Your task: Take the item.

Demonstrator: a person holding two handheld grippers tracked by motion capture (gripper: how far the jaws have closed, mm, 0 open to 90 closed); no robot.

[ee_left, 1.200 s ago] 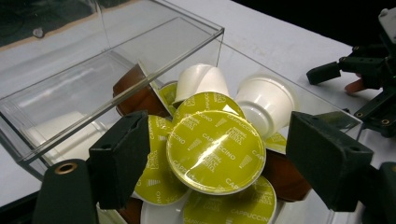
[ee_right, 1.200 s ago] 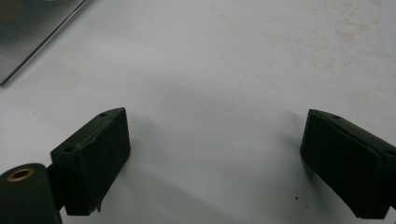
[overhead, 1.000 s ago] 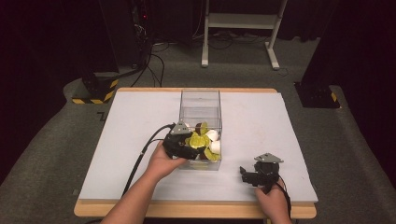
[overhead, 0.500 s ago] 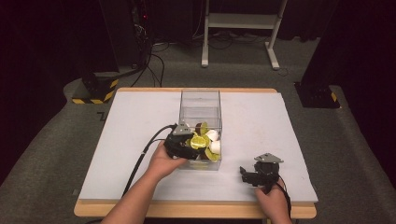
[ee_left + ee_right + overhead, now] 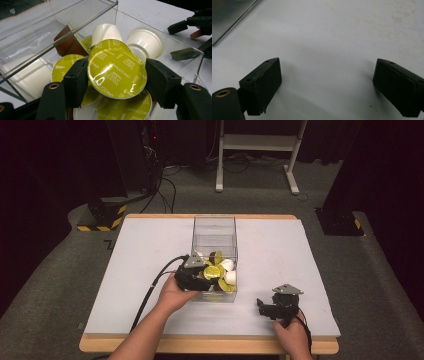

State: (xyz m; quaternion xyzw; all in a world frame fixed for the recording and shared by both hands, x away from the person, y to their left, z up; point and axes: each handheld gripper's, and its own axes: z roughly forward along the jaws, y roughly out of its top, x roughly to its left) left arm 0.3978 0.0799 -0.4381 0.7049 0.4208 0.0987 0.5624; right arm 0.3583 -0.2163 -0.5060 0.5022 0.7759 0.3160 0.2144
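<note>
A clear plastic box point(image 5: 215, 226) stands mid-table with several coffee capsules piled at its near end, some with yellow-green lids, some white, one brown point(image 5: 65, 42). My left gripper point(image 5: 209, 276) reaches into the box from the left. In the left gripper view this gripper point(image 5: 115, 80) is shut on a yellow-green "Cappuccino" capsule point(image 5: 117, 67), one jaw on each side of its lid. A white capsule point(image 5: 146, 45) lies just behind it. My right gripper point(image 5: 263, 306) rests low over the table at the front right, open, with bare white tabletop between the jaws in the right gripper view point(image 5: 327, 85).
The white table point(image 5: 145, 255) has free room left and right of the box. Its wooden front edge point(image 5: 200, 343) is near the person's forearms. Black equipment, cables and a white stand point(image 5: 260, 150) sit on the floor beyond the table.
The left gripper has shifted only slightly at the box's near end, still around the yellow-green capsule. The right gripper has stayed in place.
</note>
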